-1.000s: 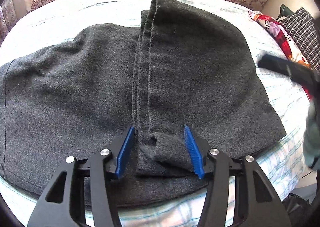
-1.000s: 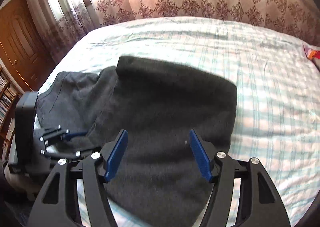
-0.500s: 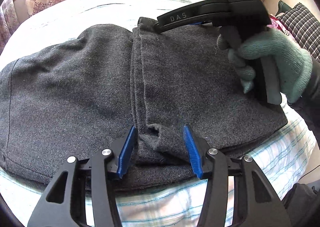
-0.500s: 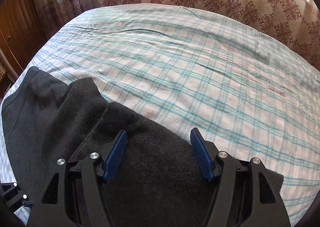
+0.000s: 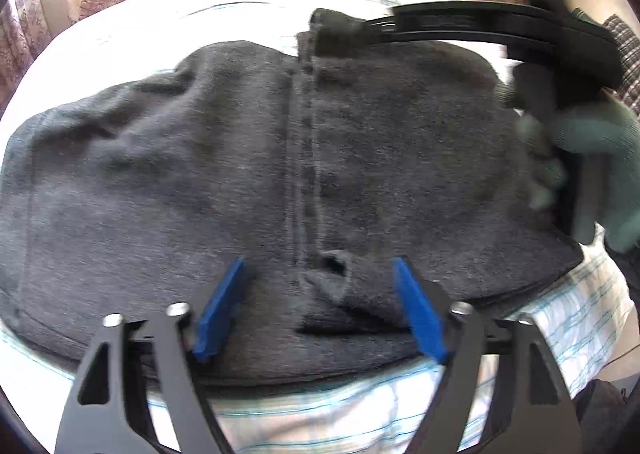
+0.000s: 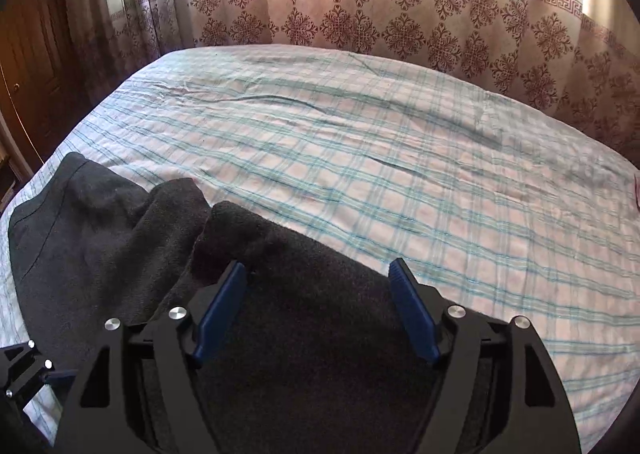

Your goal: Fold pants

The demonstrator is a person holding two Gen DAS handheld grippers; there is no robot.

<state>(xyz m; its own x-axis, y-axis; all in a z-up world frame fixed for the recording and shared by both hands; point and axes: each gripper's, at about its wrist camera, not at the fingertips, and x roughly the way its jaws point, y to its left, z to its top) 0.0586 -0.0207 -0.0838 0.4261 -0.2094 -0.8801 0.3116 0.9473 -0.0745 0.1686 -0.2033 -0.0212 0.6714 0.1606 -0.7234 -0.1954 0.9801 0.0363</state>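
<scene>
Dark grey pants (image 5: 160, 182) lie folded on the bed, with a folded layer on the right and a fold edge down the middle. My left gripper (image 5: 320, 310) is open low over the near end of that edge, its blue pads either side of a small raised tuck of cloth (image 5: 344, 282). My right gripper (image 6: 316, 310) is open over the far corner of the folded layer (image 6: 248, 230). In the left wrist view the right gripper's black body (image 5: 480, 26) reaches to the far corner, held by a green-gloved hand (image 5: 592, 158).
The bed has a white and teal plaid sheet (image 6: 400, 158). Patterned curtains (image 6: 400, 14) hang behind it. A wooden door (image 6: 24, 66) stands at the left. A checked pillow (image 5: 628, 50) lies at the right edge of the bed.
The left gripper has opened wider around the tuck at the near edge. The right gripper has moved a little toward the far corner of the folded layer and stays open.
</scene>
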